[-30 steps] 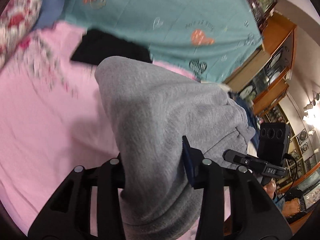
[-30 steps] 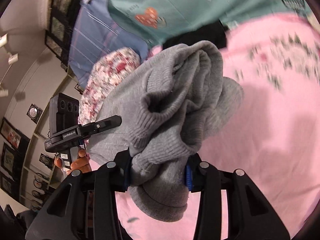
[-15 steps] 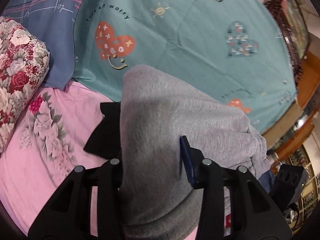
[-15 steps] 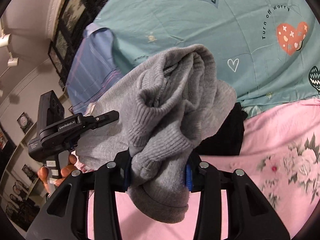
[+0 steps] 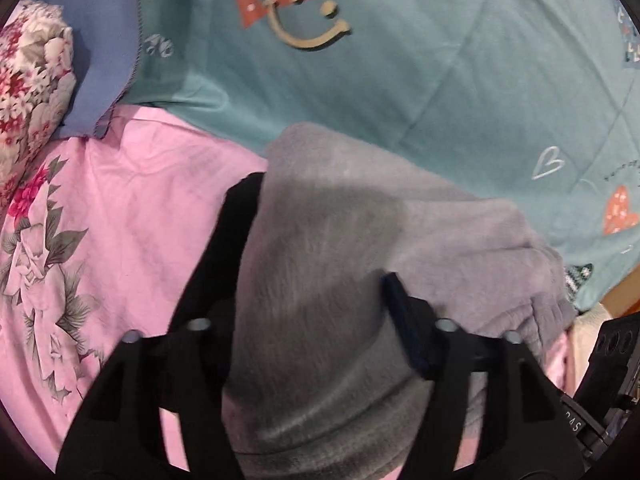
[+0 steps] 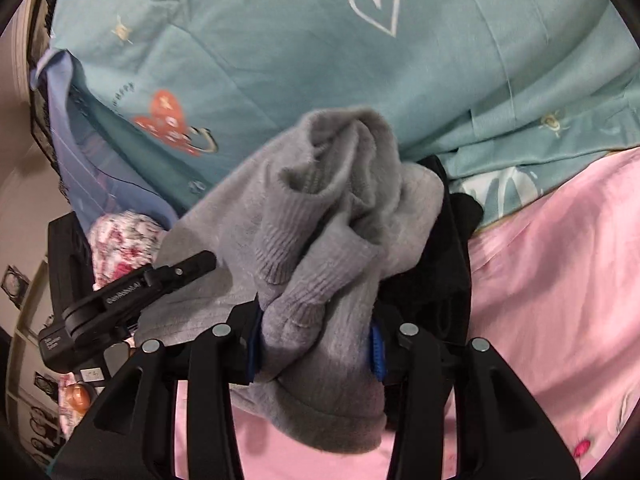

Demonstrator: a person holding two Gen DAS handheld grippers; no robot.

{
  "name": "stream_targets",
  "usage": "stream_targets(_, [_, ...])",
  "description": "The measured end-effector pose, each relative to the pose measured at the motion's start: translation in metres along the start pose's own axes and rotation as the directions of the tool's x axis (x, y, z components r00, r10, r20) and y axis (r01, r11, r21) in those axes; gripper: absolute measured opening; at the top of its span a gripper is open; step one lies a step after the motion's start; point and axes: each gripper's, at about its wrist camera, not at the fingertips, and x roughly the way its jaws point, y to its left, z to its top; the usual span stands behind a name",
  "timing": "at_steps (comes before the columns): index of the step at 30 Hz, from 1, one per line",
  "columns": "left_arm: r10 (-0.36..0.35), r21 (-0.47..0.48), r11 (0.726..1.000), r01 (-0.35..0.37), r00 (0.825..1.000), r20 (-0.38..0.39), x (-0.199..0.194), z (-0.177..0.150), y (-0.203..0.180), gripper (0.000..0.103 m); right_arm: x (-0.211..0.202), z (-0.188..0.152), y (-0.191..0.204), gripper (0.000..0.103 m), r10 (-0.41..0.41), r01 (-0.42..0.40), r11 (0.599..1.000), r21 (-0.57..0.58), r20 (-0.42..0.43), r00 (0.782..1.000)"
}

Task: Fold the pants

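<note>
The grey sweatpants (image 5: 340,240) are folded into a thick bundle and held between both grippers, low over a black garment (image 5: 224,248) on the pink floral sheet (image 5: 100,240). My left gripper (image 5: 312,320) is shut on one end of the bundle. My right gripper (image 6: 316,344) is shut on the other end, where the ribbed cuffs (image 6: 304,248) bunch up. The black garment also shows in the right wrist view (image 6: 444,272), just behind the bundle. The left gripper's body (image 6: 120,300) shows in the right wrist view.
A teal quilt with hearts (image 5: 400,80) lies behind the pants, and it also shows in the right wrist view (image 6: 280,60). A blue pillow (image 5: 104,52) and a floral pillow (image 5: 28,92) sit at the far left. The bed's right edge (image 5: 624,296) is close.
Both grippers have carried the grey bundle forward and down towards the black garment by the teal quilt. Both grips have stayed shut on the pants.
</note>
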Motion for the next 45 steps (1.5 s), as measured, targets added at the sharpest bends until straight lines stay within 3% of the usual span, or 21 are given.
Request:
stream_targets(1, [0.022, 0.012, 1.0, -0.022, 1.0, 0.006, 0.003, -0.003, 0.002, 0.09, 0.009, -0.005, -0.007, 0.045, -0.009, 0.01, 1.0, 0.026, -0.023, 1.0])
stream_targets(4, [0.03, 0.015, 0.999, -0.03, 0.999, -0.016, 0.004, -0.006, 0.005, 0.097, 0.017, -0.017, -0.019, 0.049, 0.01, -0.009, 0.998, 0.067, -0.015, 1.0])
stream_targets(7, [0.05, 0.022, 0.999, -0.048, 0.997, -0.053, -0.003, 0.001, 0.0, 0.098, 0.012, -0.016, -0.011, 0.059, -0.038, 0.04, 0.998, 0.058, -0.031, 0.999])
stream_targets(10, [0.024, 0.041, 0.999, -0.023, 1.0, -0.011, -0.034, 0.005, -0.009, 0.098, -0.011, -0.007, 0.01, 0.076, -0.086, 0.087, 0.996, 0.014, -0.042, 0.995])
stream_targets(13, [-0.011, 0.043, 0.999, 0.01, 1.0, 0.022, -0.075, 0.007, -0.015, 0.099, -0.045, 0.0, 0.019, 0.076, -0.097, 0.097, 0.995, 0.021, -0.003, 0.995])
stream_targets(15, [-0.035, 0.05, 0.998, 0.033, 0.999, 0.036, -0.105, 0.003, -0.018, 0.099, -0.082, 0.0, 0.029, 0.078, -0.101, 0.101, 0.995, -0.004, 0.068, 0.993])
stream_targets(18, [-0.064, 0.123, 0.991, 0.056, 0.996, 0.065, -0.152, -0.014, -0.024, 0.101, -0.132, -0.006, 0.048, 0.084, -0.084, 0.088, 0.996, -0.035, 0.094, 0.992])
stream_targets(22, [-0.086, 0.251, 0.966, 0.068, 0.994, 0.062, -0.214, -0.058, -0.02, 0.101, -0.212, -0.046, 0.076, 0.089, -0.133, 0.143, 0.982, -0.127, 0.088, 0.987])
stream_targets(25, [-0.095, 0.338, 0.938, 0.073, 0.994, 0.049, -0.264, -0.101, -0.002, 0.101, -0.27, -0.088, 0.085, 0.09, -0.107, 0.124, 0.979, -0.165, 0.104, 0.989])
stream_targets(28, [-0.061, 0.421, 0.906, 0.04, 0.997, 0.038, -0.316, -0.144, 0.024, 0.101, -0.334, -0.13, 0.09, 0.09, -0.06, 0.078, 0.984, -0.158, 0.119, 0.991])
stream_targets(32, [0.003, 0.478, 0.877, -0.042, 0.997, 0.083, -0.381, -0.182, 0.059, 0.101, -0.434, -0.178, 0.095, 0.091, -0.068, 0.101, 0.981, -0.167, 0.195, 0.979])
stream_targets(34, [0.057, 0.486, 0.869, -0.096, 0.994, 0.094, -0.396, -0.197, 0.066, 0.101, -0.481, -0.199, 0.098, 0.102, -0.065, 0.119, 0.972, -0.203, 0.252, 0.966])
stream_targets(35, [0.083, 0.486, 0.866, -0.12, 0.992, 0.097, -0.396, -0.205, 0.067, 0.101, -0.492, -0.206, 0.1, 0.102, -0.066, 0.132, 0.965, -0.226, 0.277, 0.958])
stream_targets(38, [0.089, 0.478, 0.873, -0.099, 0.995, 0.043, -0.373, -0.229, 0.069, 0.101, -0.491, -0.226, 0.097, 0.102, -0.129, 0.208, 0.942, -0.263, 0.289, 0.949])
stream_targets(41, [0.12, 0.46, 0.884, -0.088, 0.992, -0.042, -0.318, -0.26, 0.068, 0.101, -0.435, -0.25, 0.077, 0.102, -0.206, 0.247, 0.941, -0.231, 0.188, 0.96])
stream_targets(43, [0.151, 0.469, 0.878, -0.091, 0.984, -0.091, -0.277, -0.278, 0.061, 0.101, -0.384, -0.268, 0.061, 0.102, -0.304, 0.325, 0.921, -0.215, 0.127, 0.944])
stream_targets(45, [0.187, 0.466, 0.876, -0.122, 0.978, -0.096, -0.248, -0.29, 0.054, 0.101, -0.33, -0.284, 0.044, 0.102, -0.405, 0.403, 0.887, -0.225, 0.037, 0.914])
